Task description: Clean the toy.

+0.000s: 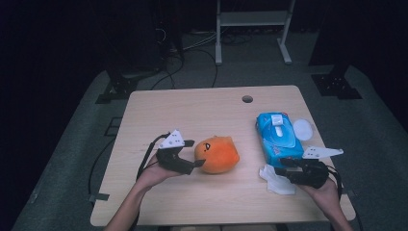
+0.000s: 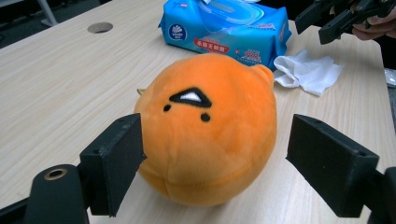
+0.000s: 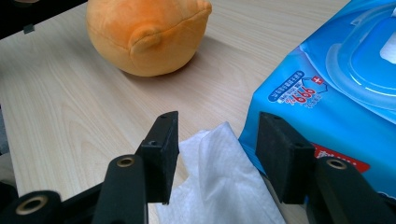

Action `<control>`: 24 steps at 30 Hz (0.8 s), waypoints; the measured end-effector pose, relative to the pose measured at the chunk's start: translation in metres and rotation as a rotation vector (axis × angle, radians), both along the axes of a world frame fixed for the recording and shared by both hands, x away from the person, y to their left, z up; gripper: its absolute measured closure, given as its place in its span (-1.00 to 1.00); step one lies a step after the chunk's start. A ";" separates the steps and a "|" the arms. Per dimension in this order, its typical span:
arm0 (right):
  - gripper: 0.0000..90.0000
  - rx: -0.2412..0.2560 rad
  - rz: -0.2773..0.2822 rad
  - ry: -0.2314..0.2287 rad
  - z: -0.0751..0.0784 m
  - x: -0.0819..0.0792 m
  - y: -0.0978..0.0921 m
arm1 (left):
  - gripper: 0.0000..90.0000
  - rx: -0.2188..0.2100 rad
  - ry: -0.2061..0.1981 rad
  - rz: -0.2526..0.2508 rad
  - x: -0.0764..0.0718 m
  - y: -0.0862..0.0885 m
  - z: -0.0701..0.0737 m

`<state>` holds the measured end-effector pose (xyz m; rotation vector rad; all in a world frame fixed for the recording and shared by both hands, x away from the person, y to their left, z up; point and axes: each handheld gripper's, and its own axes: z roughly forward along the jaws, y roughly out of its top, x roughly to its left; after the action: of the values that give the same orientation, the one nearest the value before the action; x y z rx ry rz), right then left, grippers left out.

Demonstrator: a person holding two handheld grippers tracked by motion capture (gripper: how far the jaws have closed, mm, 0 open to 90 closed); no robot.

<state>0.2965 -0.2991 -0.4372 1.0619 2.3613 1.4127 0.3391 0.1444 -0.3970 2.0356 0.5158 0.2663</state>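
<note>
An orange plush toy (image 1: pixel 217 154) with a small black face lies near the middle of the wooden table (image 1: pixel 192 110). My left gripper (image 1: pixel 194 154) is open, its jaws on either side of the plush (image 2: pixel 208 126) without squeezing it. A blue pack of wet wipes (image 1: pixel 278 136) lies at the right, with a crumpled white wipe (image 1: pixel 276 179) in front of it. My right gripper (image 1: pixel 280 167) is open just above that wipe (image 3: pixel 219 182), beside the pack's near corner (image 3: pixel 327 98).
A round white lid (image 1: pixel 302 128) lies right of the pack. A cable hole (image 1: pixel 247 98) sits near the table's far edge. Beyond the table stand a white frame (image 1: pixel 252 29) and dark stands on a grey floor.
</note>
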 end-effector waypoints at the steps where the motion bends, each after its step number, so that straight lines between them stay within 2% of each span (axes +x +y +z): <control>1: 0.07 0.001 0.001 0.000 0.000 0.000 0.000 | -0.61 0.000 0.000 0.001 -0.001 0.001 0.000; 16: 0.04 -0.004 0.000 0.006 -0.001 -0.001 -0.001 | -0.63 -0.001 0.026 0.048 -0.010 0.024 -0.014; 24: 0.02 -0.005 -0.004 0.004 -0.001 -0.002 -0.002 | -0.63 -0.001 0.033 0.059 -0.013 0.030 -0.019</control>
<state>0.2950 -0.3006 -0.4387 1.0686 2.3622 1.4042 0.3259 0.1746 -0.4163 2.0291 0.5974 0.2688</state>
